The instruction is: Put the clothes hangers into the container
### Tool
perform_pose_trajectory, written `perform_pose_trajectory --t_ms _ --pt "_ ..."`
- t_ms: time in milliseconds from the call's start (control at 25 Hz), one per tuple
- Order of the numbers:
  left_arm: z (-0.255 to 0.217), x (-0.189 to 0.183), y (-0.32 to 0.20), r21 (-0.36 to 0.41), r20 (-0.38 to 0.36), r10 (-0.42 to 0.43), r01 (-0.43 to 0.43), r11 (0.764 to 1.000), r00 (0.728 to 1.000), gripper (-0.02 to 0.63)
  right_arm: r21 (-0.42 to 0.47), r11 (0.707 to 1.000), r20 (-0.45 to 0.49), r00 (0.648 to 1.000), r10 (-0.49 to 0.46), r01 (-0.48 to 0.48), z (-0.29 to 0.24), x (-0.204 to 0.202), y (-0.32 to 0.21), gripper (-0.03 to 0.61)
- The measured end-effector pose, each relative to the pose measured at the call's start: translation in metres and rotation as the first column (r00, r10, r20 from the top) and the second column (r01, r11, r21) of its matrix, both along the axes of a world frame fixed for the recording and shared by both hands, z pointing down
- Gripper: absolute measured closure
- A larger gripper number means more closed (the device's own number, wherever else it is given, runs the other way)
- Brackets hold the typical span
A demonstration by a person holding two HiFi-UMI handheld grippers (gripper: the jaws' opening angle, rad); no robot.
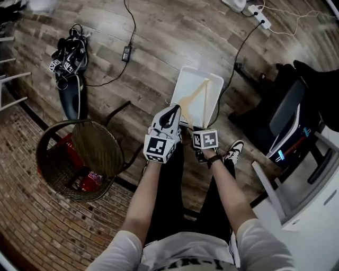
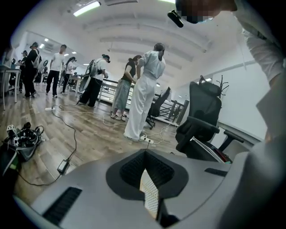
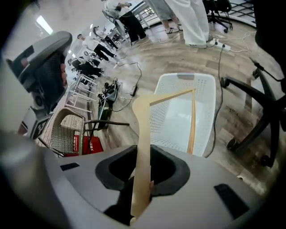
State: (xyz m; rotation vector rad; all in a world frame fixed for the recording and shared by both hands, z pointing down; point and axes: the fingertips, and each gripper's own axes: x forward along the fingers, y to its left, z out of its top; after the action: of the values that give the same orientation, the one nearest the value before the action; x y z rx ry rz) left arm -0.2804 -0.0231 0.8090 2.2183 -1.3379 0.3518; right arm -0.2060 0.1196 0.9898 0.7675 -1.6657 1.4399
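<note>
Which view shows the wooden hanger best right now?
The right gripper view: the wooden hanger runs from the right gripper's shut jaws out over the white basket, close and unobstructed. The head view shows only its far end, small. The left gripper view doesn't show it.

**What the floor carried**

You stood on a wood-plank floor that gave way to a brick-patterned strip at your left. A white basket sat on the planks just ahead of your feet. A wicker chair stood to its left over a red box. Farther off lay a black bag, a power adapter and a power strip. An office chair stood to your right.
</note>
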Motion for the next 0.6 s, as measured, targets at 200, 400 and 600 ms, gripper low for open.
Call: perform_pose_trajectory --t_ms 200,400,600 --pt "0.076 0.004 0.016 -0.036 0.003 0.029 -0.028 0.999 1.0 0.601 -0.028 1.0 -0.011 1.0 0.002 -0.002 0.075 -0.006 0.015 0.472" --pt "0.135 -0.006 0.025 -0.055 -0.004 0.019 -0.019 0.998 1.0 0.601 -0.008 1.0 -0.045 0.999 -0.015 0.015 0.14 -0.014 0.009 0.472" --pt "0.17 -0.008 0.03 -0.077 -0.002 0.026 -0.026 0.997 1.0 0.601 0.011 1.0 -0.062 0.998 -0.008 0.008 0.18 -0.01 -0.006 0.467"
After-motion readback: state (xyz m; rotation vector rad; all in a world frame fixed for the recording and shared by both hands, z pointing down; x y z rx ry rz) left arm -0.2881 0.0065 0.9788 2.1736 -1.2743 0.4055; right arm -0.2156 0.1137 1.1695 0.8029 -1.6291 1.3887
